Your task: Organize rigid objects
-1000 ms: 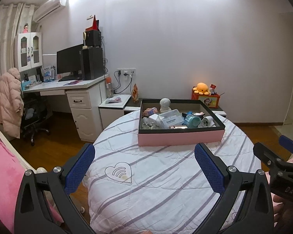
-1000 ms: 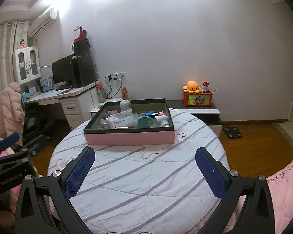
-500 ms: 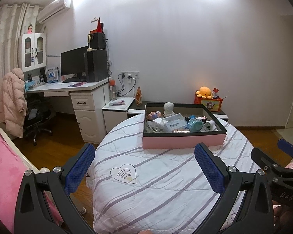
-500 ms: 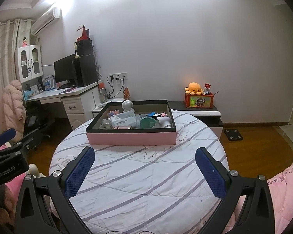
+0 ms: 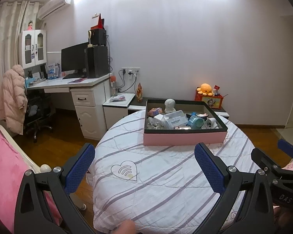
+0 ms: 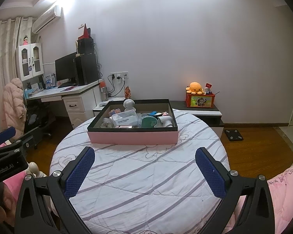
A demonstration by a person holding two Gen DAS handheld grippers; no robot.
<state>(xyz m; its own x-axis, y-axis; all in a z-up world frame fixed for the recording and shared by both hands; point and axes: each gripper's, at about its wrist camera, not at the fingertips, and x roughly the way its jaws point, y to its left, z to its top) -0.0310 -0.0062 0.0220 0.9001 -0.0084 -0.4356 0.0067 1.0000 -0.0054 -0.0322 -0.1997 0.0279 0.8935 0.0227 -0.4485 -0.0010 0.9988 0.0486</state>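
Note:
A pink box with a black rim [image 5: 182, 138] [image 6: 132, 137] rests on the far part of a round table under a striped white cloth [image 5: 166, 175] [image 6: 146, 175]. Inside lie a white astronaut figure [image 5: 170, 105] [image 6: 129, 105], a clear plastic case [image 5: 174, 119] [image 6: 125, 118], a teal round tub [image 5: 195, 121] [image 6: 148, 122] and other small items. My left gripper [image 5: 144, 163] hovers open over the near cloth, nothing between its fingers. My right gripper [image 6: 144, 165] is open and empty too, well short of the box. Each gripper shows at the other view's edge.
A white desk [image 5: 72, 85] with a monitor and a tower stands at the left, a chair with a pink coat [image 5: 13, 97] beside it. A low cabinet carries an orange plush and a red box [image 5: 208, 97]. Pink bedding [image 5: 4, 165] lies near left. A scale [image 6: 233, 134] sits on the wood floor.
Both views have risen and pulled back slightly; the box now sits lower and a little farther in frame. Both grippers stay open.

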